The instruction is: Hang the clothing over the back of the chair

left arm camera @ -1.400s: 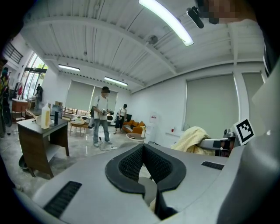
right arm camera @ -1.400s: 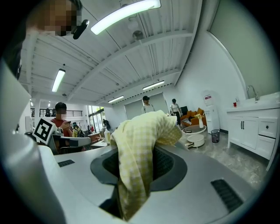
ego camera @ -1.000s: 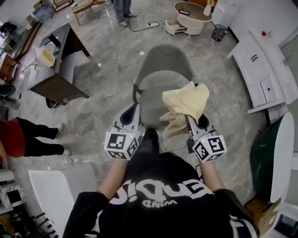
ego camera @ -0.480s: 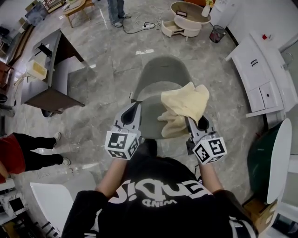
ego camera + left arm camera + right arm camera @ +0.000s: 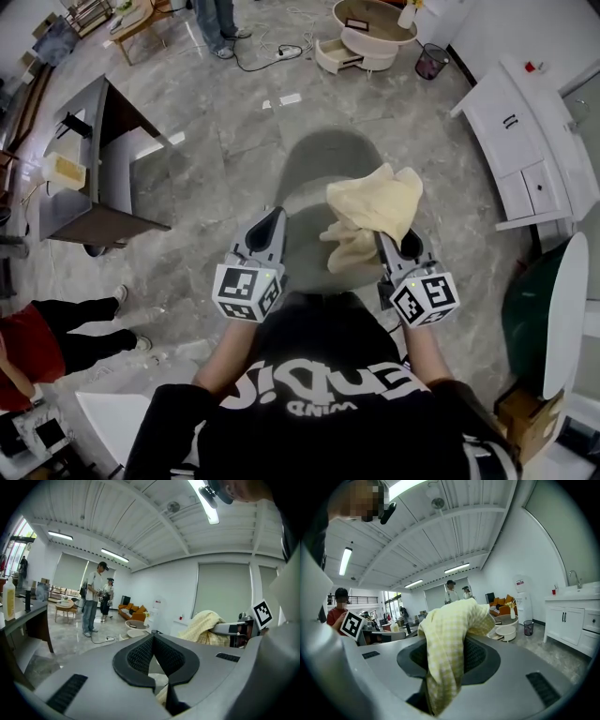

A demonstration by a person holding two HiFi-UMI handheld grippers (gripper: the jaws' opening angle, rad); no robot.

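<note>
A grey shell chair (image 5: 322, 159) stands on the marble floor right in front of me, its seat under both grippers. My right gripper (image 5: 382, 240) is shut on a pale yellow checked piece of clothing (image 5: 377, 204), which bunches over its jaws and hangs above the seat's right side. In the right gripper view the clothing (image 5: 449, 634) drapes down between the pads and hides the fingertips. My left gripper (image 5: 274, 216) is level beside it, over the seat's left edge; its jaws meet at the tip (image 5: 153, 637) with nothing held. The left gripper view shows the clothing (image 5: 202, 626) at right.
A dark desk (image 5: 105, 178) stands at left, white cabinets (image 5: 525, 131) at right, and a round white table (image 5: 371, 26) with a bin (image 5: 431, 62) far ahead. Two people (image 5: 93, 599) stand at the far end. A person in red (image 5: 37, 345) sits at lower left.
Both grippers have moved forward together over the chair with the clothing still held. The desk and the person in red have slid down and back in the head view.
</note>
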